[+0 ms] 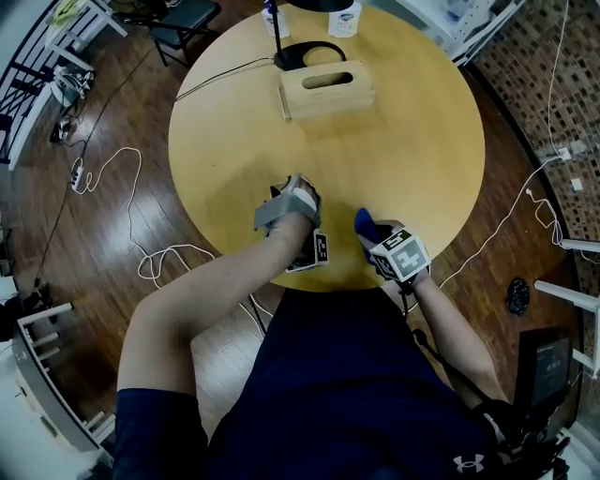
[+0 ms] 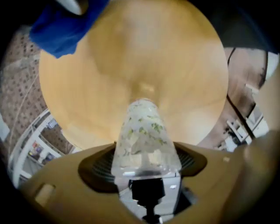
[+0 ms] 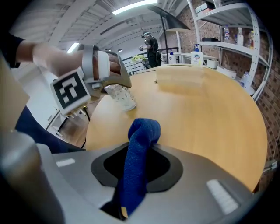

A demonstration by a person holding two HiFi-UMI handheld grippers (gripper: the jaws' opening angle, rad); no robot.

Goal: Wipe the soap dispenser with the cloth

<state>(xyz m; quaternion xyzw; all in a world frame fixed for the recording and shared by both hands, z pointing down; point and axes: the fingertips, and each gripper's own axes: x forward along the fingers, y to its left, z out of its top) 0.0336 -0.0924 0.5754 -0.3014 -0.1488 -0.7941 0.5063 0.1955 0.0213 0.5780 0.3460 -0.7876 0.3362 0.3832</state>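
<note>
In the left gripper view I see the soap dispenser [image 2: 145,140] only blurred, and its near end is lost between the jaws. The cloth [image 2: 61,26] is cut off there by the top edge. In the head view the left gripper [image 1: 286,211] covers the soap dispenser. The print on the white container [image 1: 345,19] is too small to read.

No legible words, white logo [image 1: 467,462] on dark shorts [image 1: 356,394], square pattern on marker cube [image 1: 401,255]

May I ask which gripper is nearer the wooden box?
Left. The left gripper, holding the soap bottle, is short of the wooden box; the right gripper, holding the cloth, sits farther back by the table edge.
</note>
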